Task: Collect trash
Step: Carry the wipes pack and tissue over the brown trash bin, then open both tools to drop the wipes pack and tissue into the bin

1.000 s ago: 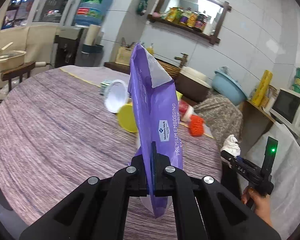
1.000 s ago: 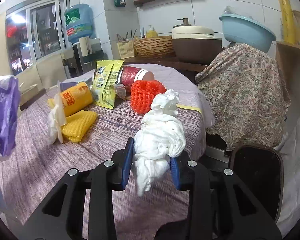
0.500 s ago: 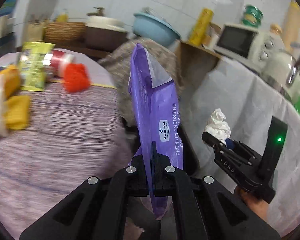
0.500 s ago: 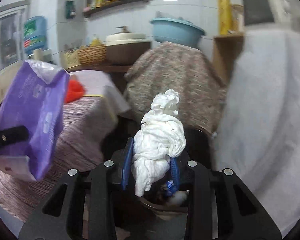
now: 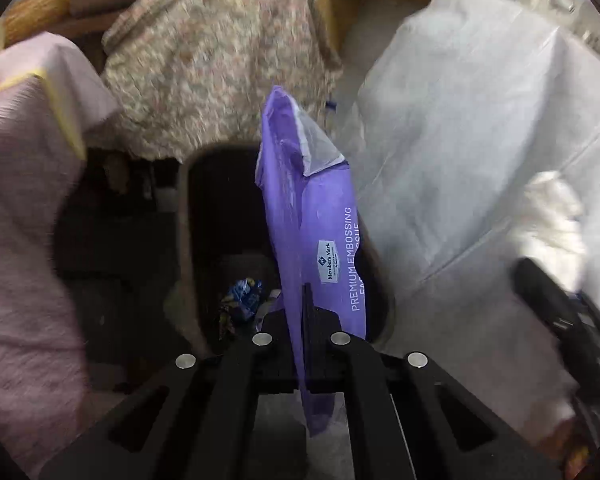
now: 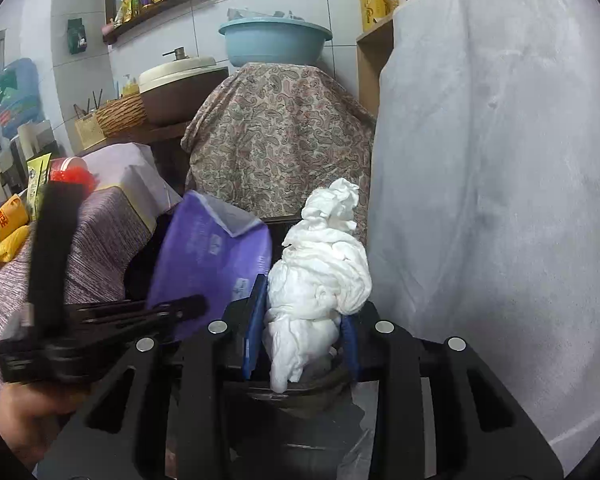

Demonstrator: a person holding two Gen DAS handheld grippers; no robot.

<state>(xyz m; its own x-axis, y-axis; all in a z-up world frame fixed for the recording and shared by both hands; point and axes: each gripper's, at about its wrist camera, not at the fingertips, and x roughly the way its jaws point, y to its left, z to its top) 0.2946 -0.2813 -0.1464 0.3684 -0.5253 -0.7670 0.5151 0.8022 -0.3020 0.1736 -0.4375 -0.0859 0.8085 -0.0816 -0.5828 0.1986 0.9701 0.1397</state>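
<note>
Pinching purple wrapper [image 5: 316, 216] flat, left claw [image 5: 303, 320] over bin [image 5: 188, 240]; right claw [image 6: 300, 332] grips tissue wad [image 6: 320, 272].

left tool [image 5: 305, 312]: black arms, 4 silver screws | right tool [image 6: 300, 320]: black arms, blue pads, 4 silver screws

Even indoor light, fisheye-bent edges; left view motion-blurred, perhaps dimmer low down.
</note>
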